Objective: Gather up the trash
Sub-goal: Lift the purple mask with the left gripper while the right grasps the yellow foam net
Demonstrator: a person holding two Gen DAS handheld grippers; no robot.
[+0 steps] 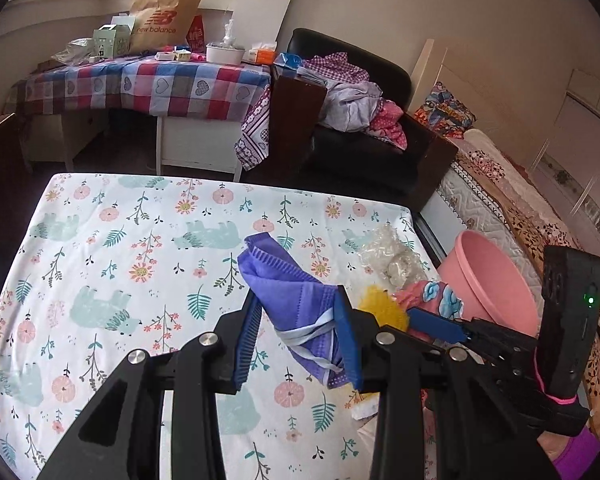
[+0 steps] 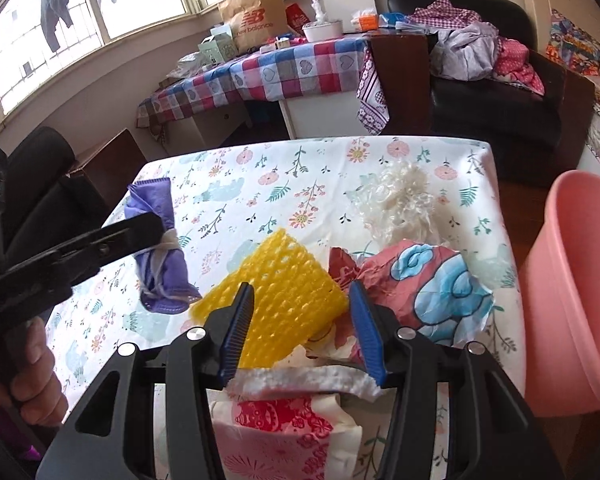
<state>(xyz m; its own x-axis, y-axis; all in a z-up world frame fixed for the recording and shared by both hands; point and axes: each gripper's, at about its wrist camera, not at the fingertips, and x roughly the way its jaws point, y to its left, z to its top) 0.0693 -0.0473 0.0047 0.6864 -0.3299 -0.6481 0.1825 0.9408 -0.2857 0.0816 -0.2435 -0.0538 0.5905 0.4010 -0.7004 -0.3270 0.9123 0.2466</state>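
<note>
Nearest the right wrist camera: right gripper (image 2: 300, 326), jaws apart, holding nothing; a yellow foam net (image 2: 284, 292) lies between its blue fingers (image 2: 236, 330), whether touched or not cannot be told. Under the gripper, a white foam strip (image 2: 300, 386) and a red-and-white printed bag (image 2: 284, 432).

Nearest the left wrist camera: left gripper (image 1: 300, 336), jaws closed on a folded purple face mask (image 1: 288, 284) with its white ear loops wound round it. The mask is lifted clear of the worktop (image 1: 120, 260), as the right wrist view shows.

On the worktop, covered with a white cloth printed with flowers and bears:
- yellow foam net, toward the near right;
- crumpled pink wrapper with blue cloud print (image 2: 428, 284), just right of the net and touching it;
- clump of white shredded filling (image 2: 404, 196), beyond the wrapper;
- crumpled clear plastic (image 1: 392, 256), near the far right edge.

Beside the worktop, right side: pink plastic bin (image 2: 576, 288), standing apart from the worktop edge.

Further back:
- black armchair (image 1: 364, 152) piled with clothes (image 1: 356, 104);
- bed (image 1: 520, 200) with patterned covers, at the right;
- side table with a checked cloth (image 1: 148, 88), bearing a brown paper bag (image 1: 164, 20), small boxes and a white bowl (image 1: 225, 53).

Farthest: window (image 2: 80, 12) with garments hanging outside.
</note>
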